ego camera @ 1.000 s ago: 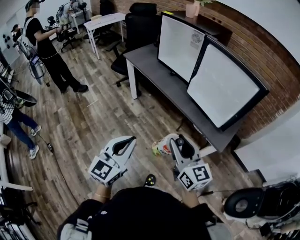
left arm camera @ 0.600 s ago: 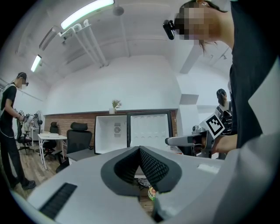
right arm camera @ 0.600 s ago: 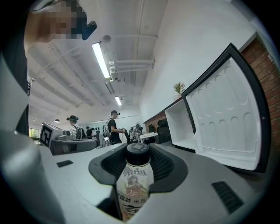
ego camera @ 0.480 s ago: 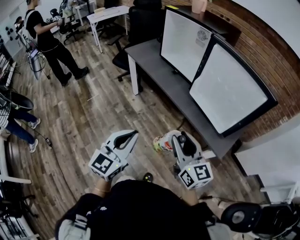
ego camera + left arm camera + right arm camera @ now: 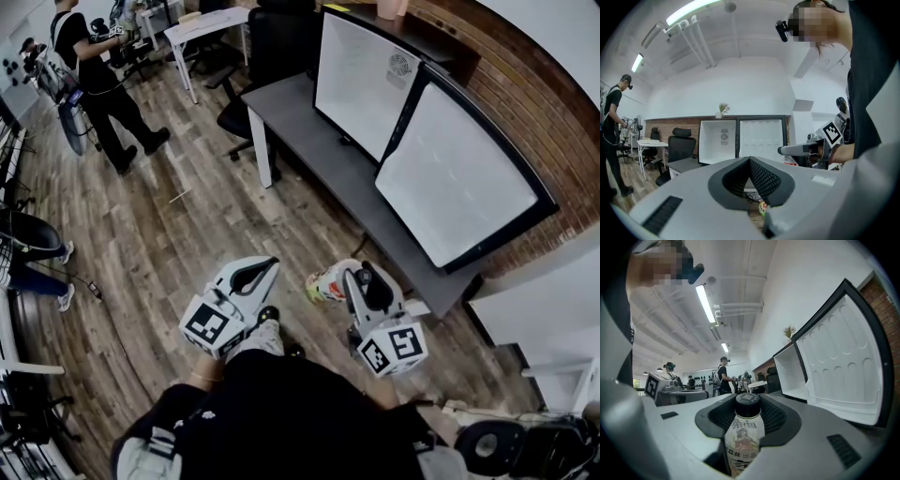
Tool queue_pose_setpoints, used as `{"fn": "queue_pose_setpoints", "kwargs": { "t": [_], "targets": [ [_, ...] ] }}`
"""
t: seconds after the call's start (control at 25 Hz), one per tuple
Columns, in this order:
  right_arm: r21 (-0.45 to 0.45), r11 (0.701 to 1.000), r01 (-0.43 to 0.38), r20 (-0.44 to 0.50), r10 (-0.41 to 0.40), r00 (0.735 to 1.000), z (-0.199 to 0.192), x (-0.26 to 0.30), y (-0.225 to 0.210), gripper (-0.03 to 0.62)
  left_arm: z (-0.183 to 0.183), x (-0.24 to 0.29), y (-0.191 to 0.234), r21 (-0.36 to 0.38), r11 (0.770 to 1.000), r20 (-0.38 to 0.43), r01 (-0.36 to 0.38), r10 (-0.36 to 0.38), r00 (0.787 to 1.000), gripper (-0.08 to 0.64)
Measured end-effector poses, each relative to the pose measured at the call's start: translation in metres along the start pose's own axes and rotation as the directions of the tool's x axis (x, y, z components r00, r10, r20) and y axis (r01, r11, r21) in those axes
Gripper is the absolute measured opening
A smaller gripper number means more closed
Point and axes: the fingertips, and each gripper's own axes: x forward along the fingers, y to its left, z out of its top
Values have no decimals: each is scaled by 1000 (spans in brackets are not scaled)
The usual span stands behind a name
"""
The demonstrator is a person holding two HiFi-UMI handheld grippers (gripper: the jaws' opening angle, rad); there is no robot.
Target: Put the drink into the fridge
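**Drink in transit, fridge not yet reached**

Drink bottle (image 5: pixel 743 434) sits clamped in the right gripper (image 5: pixel 749 414), its dark cap pointing away from the camera and the ribbed pads pressed against its sides. It has a pale label with a cartoon figure and printed characters; from the head view it shows as a small patch of red, green and white. The hold looks the same as a second ago, and the bottle has not slipped.

What has changed is the person's footing. A shoe (image 5: pixel 267 323) now shows under the left gripper (image 5: pixel 749 176), where a moment ago only wooden floor (image 5: pixel 187 234) showed. Both grippers have kept their places in the head view. I judge this a step taken in mid-carry, with the placing still ahead.

The left gripper's jaws are together at the tips, with nothing between them.

Ahead and to the right, well apart from the bottle, the fridge (image 5: pixel 361 84) stands open on a dark table (image 5: pixel 309 131), its white door (image 5: pixel 450 178) swung wide. No door work looks needed.
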Motion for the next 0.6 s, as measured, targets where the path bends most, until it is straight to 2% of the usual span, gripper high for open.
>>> {"fn": "queue_pose_setpoints", "kwargs": {
  "t": [0.28,0.44,0.6],
  "targets": [
    [-24,999,24,1,-24,1000,4,30,-16,147,1,36,31,20,999,23,41,-42,999,-3],
    [-53,997,51,13,-50,999,13,60,-33,149,5,71,61,0,996,35,87,-87,996,-2],
    [-71,993,99,21,-97,995,21,96,-52,148,13,106,98,26,992,53,124,-125,991,-2]
  ]
}}
